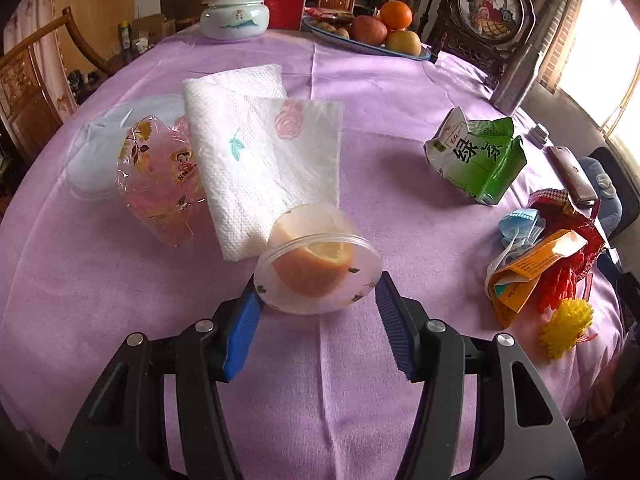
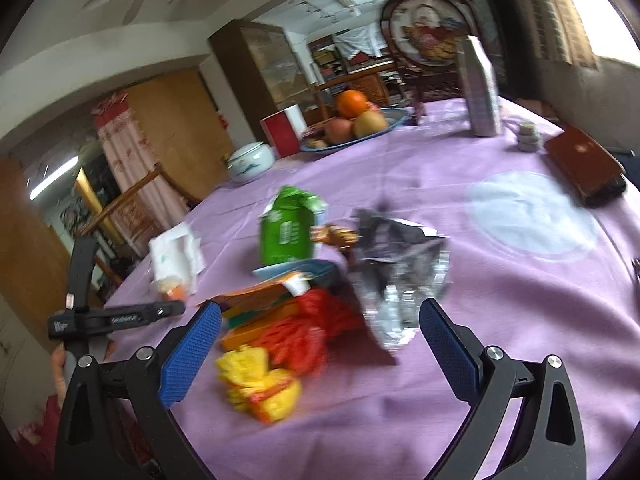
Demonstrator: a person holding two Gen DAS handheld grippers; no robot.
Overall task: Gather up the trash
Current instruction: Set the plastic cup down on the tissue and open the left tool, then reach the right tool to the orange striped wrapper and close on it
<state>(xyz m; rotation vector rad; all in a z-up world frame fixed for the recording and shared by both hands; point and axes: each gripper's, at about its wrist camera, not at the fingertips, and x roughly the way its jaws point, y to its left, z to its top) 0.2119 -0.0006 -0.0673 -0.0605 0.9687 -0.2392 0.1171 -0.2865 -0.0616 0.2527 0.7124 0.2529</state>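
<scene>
**A:** What did the left wrist view show?

**B:** The left gripper had its blue pads set against the two sides of a clear plastic cup lying tipped on the purple tablecloth, so it was clamped on the cup. Inside the cup sat an orange peel. Just behind it lay a folded paper towel, with a crumpled printed wrapper beside that. A green tea carton lay well apart to the right, and a heap of an orange packet, a blue face mask and a yellow spiky ball sat at the table's right edge.

**A:** And the right wrist view?

**B:** It was blurred. The right gripper stood wide open, holding nothing, above that same heap: the orange packet, red plastic strips, yellow pieces and a silver foil bag. The green carton stood behind them.
</scene>
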